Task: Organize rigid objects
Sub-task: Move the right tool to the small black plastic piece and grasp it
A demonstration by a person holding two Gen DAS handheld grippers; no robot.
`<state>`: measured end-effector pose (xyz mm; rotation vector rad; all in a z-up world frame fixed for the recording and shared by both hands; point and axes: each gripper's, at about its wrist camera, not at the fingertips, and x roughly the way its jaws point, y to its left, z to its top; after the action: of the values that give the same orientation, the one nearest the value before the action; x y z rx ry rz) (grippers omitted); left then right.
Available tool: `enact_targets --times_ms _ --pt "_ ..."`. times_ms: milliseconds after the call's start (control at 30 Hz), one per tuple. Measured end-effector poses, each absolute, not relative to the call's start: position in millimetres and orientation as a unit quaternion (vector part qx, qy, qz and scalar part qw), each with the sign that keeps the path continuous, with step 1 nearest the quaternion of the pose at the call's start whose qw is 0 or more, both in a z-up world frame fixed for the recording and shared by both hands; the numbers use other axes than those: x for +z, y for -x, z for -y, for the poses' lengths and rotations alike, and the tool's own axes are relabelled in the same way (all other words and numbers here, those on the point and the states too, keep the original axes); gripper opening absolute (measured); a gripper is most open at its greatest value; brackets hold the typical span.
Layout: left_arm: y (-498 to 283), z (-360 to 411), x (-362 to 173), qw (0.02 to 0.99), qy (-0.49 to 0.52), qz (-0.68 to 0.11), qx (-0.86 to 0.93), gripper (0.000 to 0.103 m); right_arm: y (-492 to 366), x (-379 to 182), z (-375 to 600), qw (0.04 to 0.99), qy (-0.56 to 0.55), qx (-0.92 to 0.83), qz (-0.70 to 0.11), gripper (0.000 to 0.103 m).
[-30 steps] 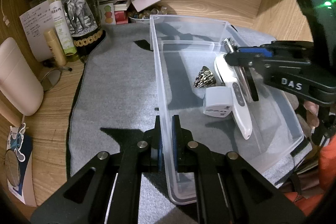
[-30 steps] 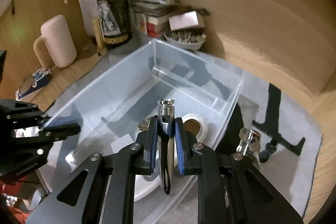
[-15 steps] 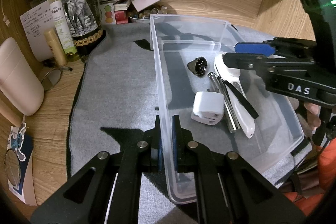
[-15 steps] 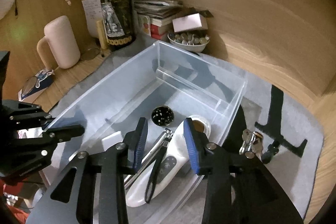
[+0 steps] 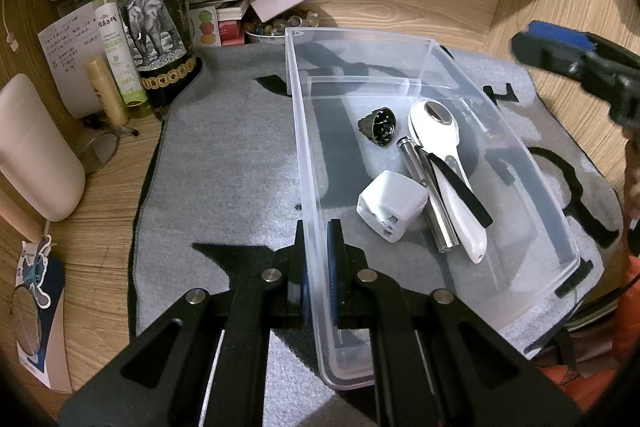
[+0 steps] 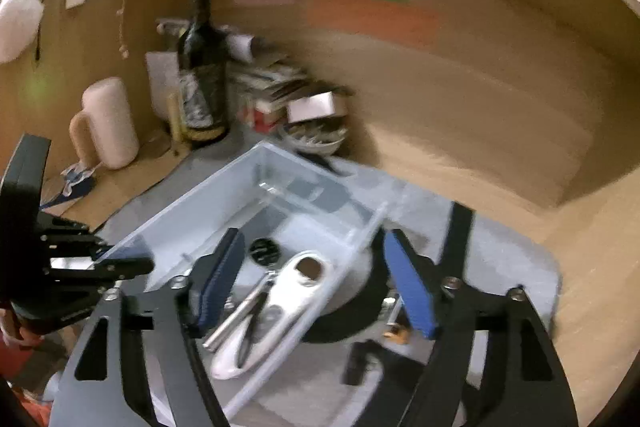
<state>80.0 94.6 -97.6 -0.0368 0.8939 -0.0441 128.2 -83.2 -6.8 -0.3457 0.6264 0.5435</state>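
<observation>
The left gripper (image 5: pixel 316 255) clamps the near-left wall of the clear plastic bin (image 5: pixel 304 131). The right gripper (image 6: pixel 316 279) hangs above it, fingers wide apart, empty. The metal flashlight (image 5: pixel 428 195) lies inside beside the white handheld device (image 5: pixel 452 179).

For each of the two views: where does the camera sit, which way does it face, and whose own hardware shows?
Left wrist: on the left gripper, facing along the bin it clamps by the wall; the right gripper's finger shows upper right.
Right wrist: on the open right gripper, above the bin's right side, facing the bottle; left gripper at left.
Shared: bin, bottle, white device.
</observation>
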Motion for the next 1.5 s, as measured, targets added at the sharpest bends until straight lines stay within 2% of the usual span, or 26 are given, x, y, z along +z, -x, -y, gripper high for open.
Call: enact_targets --times_ms 400,933,1267,1333,1500 --pt "-80.0 -94.6 -97.6 0.901 0.018 -0.432 -0.021 0.007 -147.6 3.3 156.1 0.93 0.128 0.16 -0.306 0.071" --pt "-79.9 -94.9 -97.6 0.901 0.019 -0.432 -0.022 0.007 -218.0 -74.3 182.5 0.9 0.096 0.109 -0.411 0.07" --pt "-79.7 -95.7 -98.1 0.901 0.02 -0.432 -0.022 0.007 -247.5 -111.6 180.8 0.88 0.096 0.103 -0.454 0.044" --pt "-79.6 -95.6 -98.1 0.901 0.019 -0.433 -0.022 0.007 -246.7 -111.6 180.9 0.879 0.09 0.114 -0.454 0.029" --pt "-79.2 -96.0 -98.7 0.901 0.019 -0.432 -0.022 0.007 -239.6 -104.0 179.1 0.882 0.102 0.12 -0.444 0.022"
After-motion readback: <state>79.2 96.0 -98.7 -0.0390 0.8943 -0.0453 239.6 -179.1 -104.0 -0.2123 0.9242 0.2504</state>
